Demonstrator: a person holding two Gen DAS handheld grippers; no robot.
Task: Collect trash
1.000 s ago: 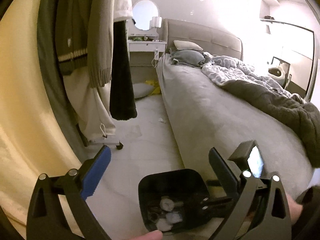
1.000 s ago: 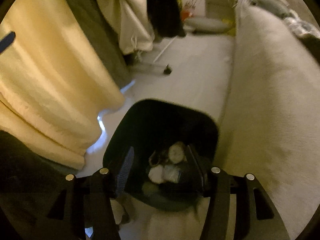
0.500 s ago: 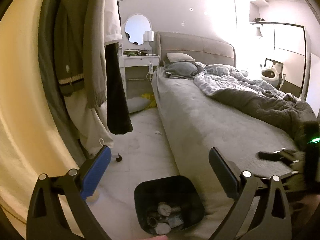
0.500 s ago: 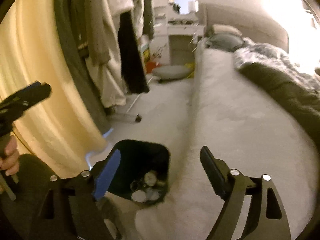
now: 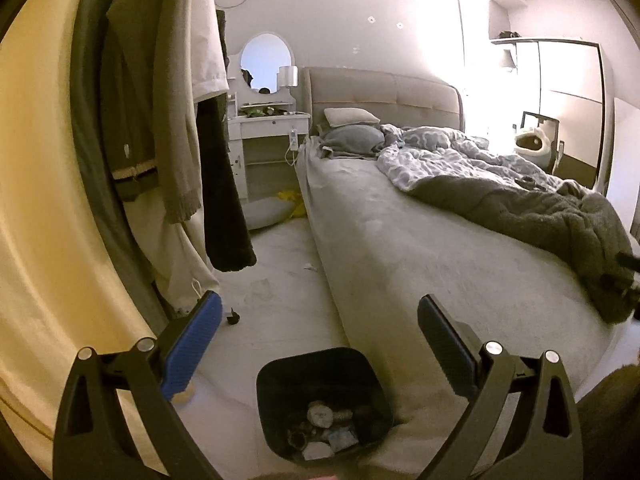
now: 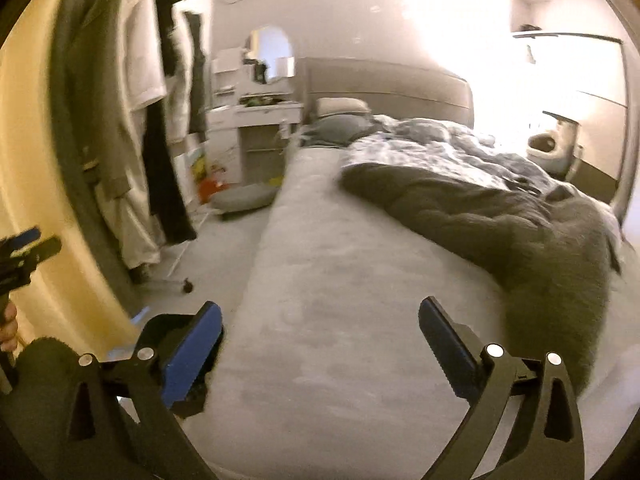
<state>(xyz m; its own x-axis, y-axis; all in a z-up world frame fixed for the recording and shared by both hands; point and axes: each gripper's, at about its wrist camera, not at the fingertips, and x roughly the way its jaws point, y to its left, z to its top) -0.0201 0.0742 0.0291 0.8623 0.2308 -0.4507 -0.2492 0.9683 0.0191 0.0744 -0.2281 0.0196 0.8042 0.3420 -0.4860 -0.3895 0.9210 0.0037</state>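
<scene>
A black trash bin (image 5: pixel 360 372) stands on the floor beside the bed, with several crumpled bits of trash (image 5: pixel 320 416) inside. My left gripper (image 5: pixel 316 320) is open and empty, raised above and just behind the bin. My right gripper (image 6: pixel 320 320) is open and empty, raised over the bed's near corner; the bin (image 6: pixel 160 328) shows partly behind its left finger. A small white scrap (image 5: pixel 309 267) lies on the floor by the bed's side. The left gripper also shows at the left edge of the right wrist view (image 6: pixel 24 256).
A grey bed (image 5: pixel 420 248) with a dark blanket (image 5: pixel 540 216) fills the right. Clothes hang on a wheeled rack (image 5: pixel 160 140) at left, by a yellow curtain (image 5: pixel 40 240). A white dresser with a mirror (image 5: pixel 268 120) and a floor cushion (image 5: pixel 264 212) stand at the far end.
Both grippers have lifted up and away from the bin. The right gripper was low over the bin's opening and now looks along the bed. The bin stays put.
</scene>
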